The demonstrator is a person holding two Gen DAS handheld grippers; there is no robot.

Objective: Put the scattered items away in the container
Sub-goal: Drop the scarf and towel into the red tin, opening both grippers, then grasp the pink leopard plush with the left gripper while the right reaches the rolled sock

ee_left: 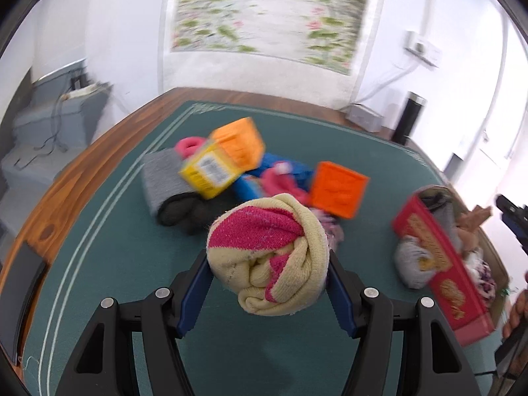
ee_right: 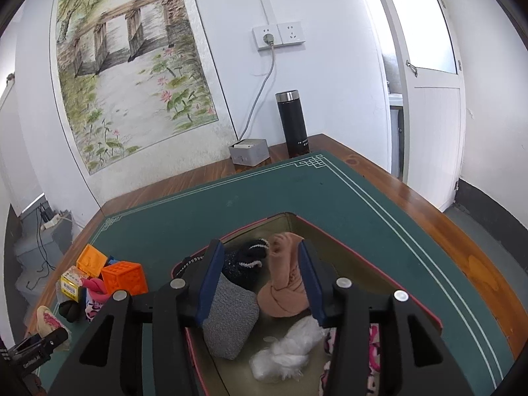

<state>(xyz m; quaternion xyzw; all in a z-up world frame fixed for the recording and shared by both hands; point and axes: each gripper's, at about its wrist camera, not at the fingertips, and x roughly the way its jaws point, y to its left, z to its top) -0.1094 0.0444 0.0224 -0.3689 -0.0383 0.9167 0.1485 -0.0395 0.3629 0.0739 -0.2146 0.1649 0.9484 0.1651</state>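
My left gripper (ee_left: 268,279) is shut on a rolled cream and pink sock (ee_left: 267,257) and holds it above the green mat. Behind it lie two orange cubes (ee_left: 338,188), a yellow box (ee_left: 208,173), a grey and black sock (ee_left: 165,188) and blue and pink items. The red-walled container (ee_left: 439,264) stands at the right with socks inside. My right gripper (ee_right: 260,283) is open and empty over the container (ee_right: 379,264), which holds a grey sock (ee_right: 229,320), a tan sock (ee_right: 283,283), a black sock and a white one (ee_right: 287,353).
A black flask (ee_right: 292,123) and a small grey box (ee_right: 249,151) stand at the back of the wooden table (ee_right: 429,204). The scattered pile shows at the left of the right wrist view (ee_right: 109,274). A dark flat object (ee_left: 19,297) lies at the table's left edge.
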